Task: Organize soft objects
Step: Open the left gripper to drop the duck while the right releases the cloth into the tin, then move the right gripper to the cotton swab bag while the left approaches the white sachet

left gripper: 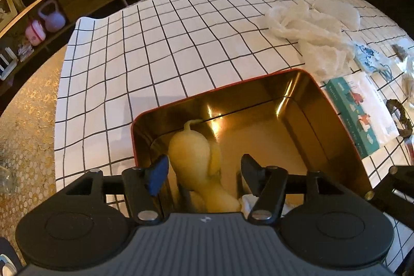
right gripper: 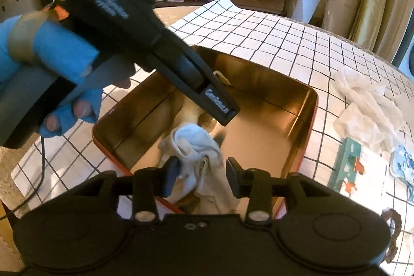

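A red tin with a shiny gold inside [left gripper: 222,91] [right gripper: 314,105] stands open on the checked tablecloth. A yellow soft toy [left gripper: 192,154] lies in it, between the fingers of my left gripper [left gripper: 204,172]. The left pad is close beside the toy and the right pad stands clear, so this gripper is open. A crumpled white sock [right gripper: 196,157] lies in the tin's near corner between the fingers of my right gripper [right gripper: 203,175], which is open with its pads just off the cloth. In the right wrist view a hand in a blue fingerless glove [right gripper: 64,56] holds the left gripper over the tin.
Crumpled white plastic bags [left gripper: 310,27] [right gripper: 367,100] lie right of the tin. A teal and white packet [left gripper: 362,115] [right gripper: 359,172] and a blue-patterned packet [left gripper: 370,58] sit near the right edge. The checked cloth [left gripper: 155,43] stretches bare to the far left.
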A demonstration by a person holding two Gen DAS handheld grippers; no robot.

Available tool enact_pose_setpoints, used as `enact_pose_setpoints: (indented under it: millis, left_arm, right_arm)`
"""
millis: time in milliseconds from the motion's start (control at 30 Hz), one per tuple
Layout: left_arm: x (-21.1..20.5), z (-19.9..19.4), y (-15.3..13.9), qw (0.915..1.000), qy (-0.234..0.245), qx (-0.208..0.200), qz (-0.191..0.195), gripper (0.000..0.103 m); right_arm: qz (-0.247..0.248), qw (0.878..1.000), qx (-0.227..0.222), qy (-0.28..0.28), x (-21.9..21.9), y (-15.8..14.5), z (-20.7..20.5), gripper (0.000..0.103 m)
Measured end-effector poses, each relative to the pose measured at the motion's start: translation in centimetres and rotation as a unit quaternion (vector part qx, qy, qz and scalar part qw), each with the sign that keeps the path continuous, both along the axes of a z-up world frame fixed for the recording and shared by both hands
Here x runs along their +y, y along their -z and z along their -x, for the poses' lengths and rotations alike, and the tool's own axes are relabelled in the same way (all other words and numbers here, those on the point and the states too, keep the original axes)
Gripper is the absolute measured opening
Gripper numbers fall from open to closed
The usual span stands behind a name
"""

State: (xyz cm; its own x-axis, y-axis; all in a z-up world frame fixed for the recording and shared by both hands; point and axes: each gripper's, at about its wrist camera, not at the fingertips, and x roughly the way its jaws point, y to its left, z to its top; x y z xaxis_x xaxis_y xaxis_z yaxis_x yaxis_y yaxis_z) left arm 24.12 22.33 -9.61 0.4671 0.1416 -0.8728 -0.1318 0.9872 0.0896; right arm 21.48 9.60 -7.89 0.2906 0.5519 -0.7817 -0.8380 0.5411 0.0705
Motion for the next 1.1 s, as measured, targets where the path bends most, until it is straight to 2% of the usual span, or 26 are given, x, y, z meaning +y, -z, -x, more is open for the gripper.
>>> enact_pose_setpoints:
  millis: [267, 533, 767, 933, 1100]
  left_arm:
    - [-0.4, 1.2, -2.4, 0.9996, -0.006, -0.028, 0.003, 0.061]
    - [-2.4, 3.1, -5.5, 0.9972, 0.003, -0.075, -0.002, 0.061]
    - [-5.4, 4.6, -8.1, 0.9925, 0.017, -0.121, -0.003, 0.062]
    - [-7.5, 5.5, -9.5, 0.988, 0.025, -0.152, 0.015, 0.062]
    - [-9.7, 6.2, -10.4, 0.9828, 0.028, -0.18, 0.029, 0.071]
  right_arm:
    - [-0.035, 0.999, -0.003, 0.015, -2.3, -2.1, 0.4, 0.059]
    - [-0.081, 0.996, -0.008, 0.025, -5.5, -5.1, 0.8, 0.064]
    - [-0.103, 0.994, -0.033, 0.03, -8.7, -7.3, 1.2, 0.068]
    - [-0.119, 0.991, -0.045, 0.042, -11.7, -8.3, 1.2, 0.073]
    - [-0.127, 0.989, -0.05, 0.06, -14.7, -9.0, 0.7, 0.076]
